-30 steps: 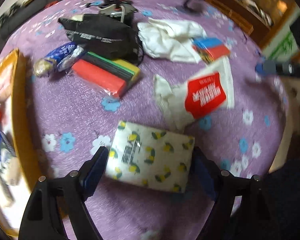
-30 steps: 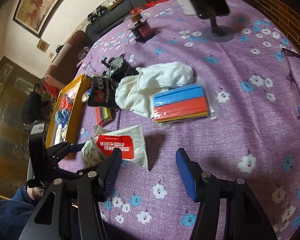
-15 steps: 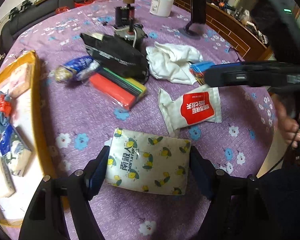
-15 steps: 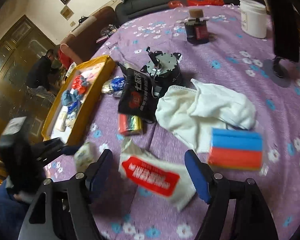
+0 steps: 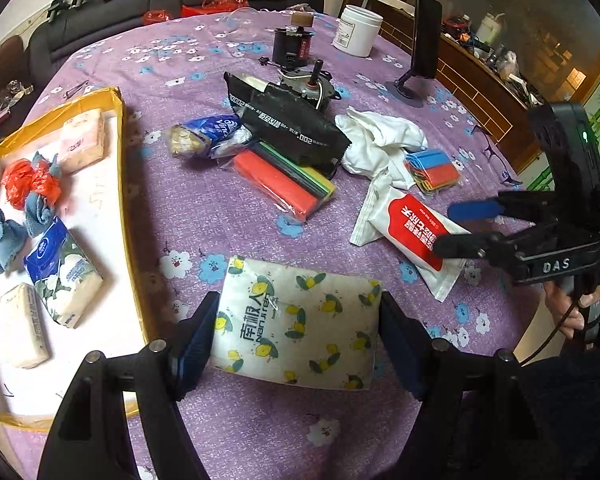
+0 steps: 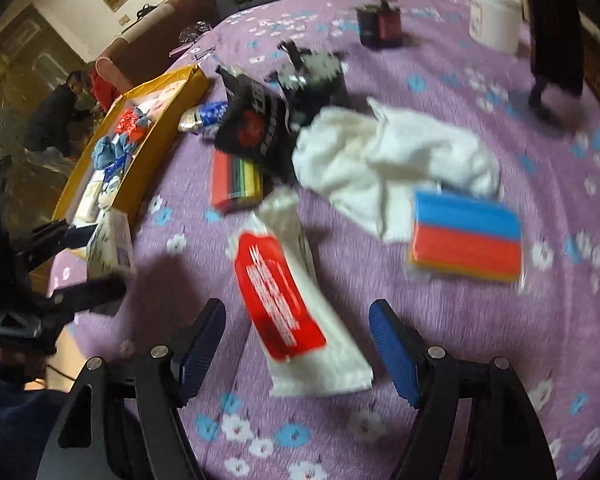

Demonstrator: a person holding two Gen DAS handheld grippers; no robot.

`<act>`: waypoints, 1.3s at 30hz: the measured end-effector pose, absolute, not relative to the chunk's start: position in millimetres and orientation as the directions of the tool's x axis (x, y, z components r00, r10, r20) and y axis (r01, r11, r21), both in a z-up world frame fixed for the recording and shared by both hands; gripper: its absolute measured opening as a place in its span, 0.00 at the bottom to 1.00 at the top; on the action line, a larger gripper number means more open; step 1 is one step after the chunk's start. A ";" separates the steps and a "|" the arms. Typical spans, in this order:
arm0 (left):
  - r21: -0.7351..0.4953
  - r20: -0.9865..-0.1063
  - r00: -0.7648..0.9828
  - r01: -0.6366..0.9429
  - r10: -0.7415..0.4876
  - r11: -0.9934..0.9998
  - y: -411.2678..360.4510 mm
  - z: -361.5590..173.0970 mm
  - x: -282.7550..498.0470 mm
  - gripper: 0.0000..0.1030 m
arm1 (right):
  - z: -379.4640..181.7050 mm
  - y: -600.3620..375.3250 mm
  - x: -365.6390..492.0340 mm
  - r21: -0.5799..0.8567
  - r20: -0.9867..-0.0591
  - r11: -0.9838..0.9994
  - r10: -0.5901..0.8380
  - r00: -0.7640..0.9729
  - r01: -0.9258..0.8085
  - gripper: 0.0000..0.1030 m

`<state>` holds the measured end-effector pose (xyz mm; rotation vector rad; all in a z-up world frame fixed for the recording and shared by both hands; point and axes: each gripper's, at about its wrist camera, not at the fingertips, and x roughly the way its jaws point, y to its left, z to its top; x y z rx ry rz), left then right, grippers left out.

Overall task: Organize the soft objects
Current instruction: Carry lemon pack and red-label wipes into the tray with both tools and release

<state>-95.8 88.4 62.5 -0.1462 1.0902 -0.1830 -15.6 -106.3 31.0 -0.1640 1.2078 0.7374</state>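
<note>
A lemon-print tissue pack (image 5: 296, 304) sits between the fingers of my left gripper (image 5: 298, 332). Both pads press its sides and it hangs a little off the purple floral tablecloth (image 5: 220, 216). The right wrist view shows the same pack (image 6: 112, 240) held at the left edge. My right gripper (image 6: 298, 312) hovers open over a white wipes pack with a red label (image 6: 284, 300). That pack lies on the cloth between the fingers, untouched. In the left wrist view the right gripper (image 5: 450, 228) reaches over the wipes pack (image 5: 412, 228) from the right.
A yellow-rimmed tray (image 5: 120, 184) at the left holds tissue packs, blue cloths and a red bag. Mid-table lie a white cloth (image 5: 380, 140), two coloured sponge packs (image 5: 288, 184) (image 5: 432, 168), a black bag (image 5: 292, 124) and a motor. A white jar (image 5: 358, 32) and phone stand (image 5: 424, 40) stand behind.
My left gripper closed onto the lemon tissue pack and rose with it. My right gripper widened its jaws, rolled, and came over the red-label wipes pack.
</note>
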 end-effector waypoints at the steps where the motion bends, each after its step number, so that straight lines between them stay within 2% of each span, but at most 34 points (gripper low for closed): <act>1: -0.208 -0.866 0.449 0.080 -0.221 0.975 87.3 62.1 -95.0 0.73 | 31.5 -101.8 -15.5 0.247 -0.891 0.757 0.423 0.165 -0.605 0.76; 4: -0.209 -0.863 0.450 0.091 -0.227 0.974 85.3 62.9 -94.9 0.74 | 21.6 -85.7 -18.0 0.208 -0.907 0.743 0.390 0.159 -0.636 0.76; 6: -0.205 -0.862 0.454 0.096 -0.226 0.974 85.4 64.2 -96.2 0.74 | 9.0 -85.8 -18.6 0.206 -0.923 0.761 0.360 0.136 -0.615 0.46; 9: -0.204 -0.857 0.465 0.087 -0.221 0.975 89.9 66.7 -99.5 0.74 | 10.9 -95.4 -18.4 0.254 -0.910 0.778 0.393 0.130 -0.574 0.43; 20: -0.213 -0.824 0.534 0.014 -0.188 0.977 118.1 86.9 -111.8 0.74 | 66.2 -78.2 -22.9 0.356 -0.831 0.719 0.536 0.150 -0.596 0.42; 39: -0.204 -0.807 0.587 -0.172 -0.066 0.964 198.0 97.3 -150.5 0.74 | 88.4 20.8 -41.5 0.378 -0.809 0.591 0.585 0.055 -0.713 0.43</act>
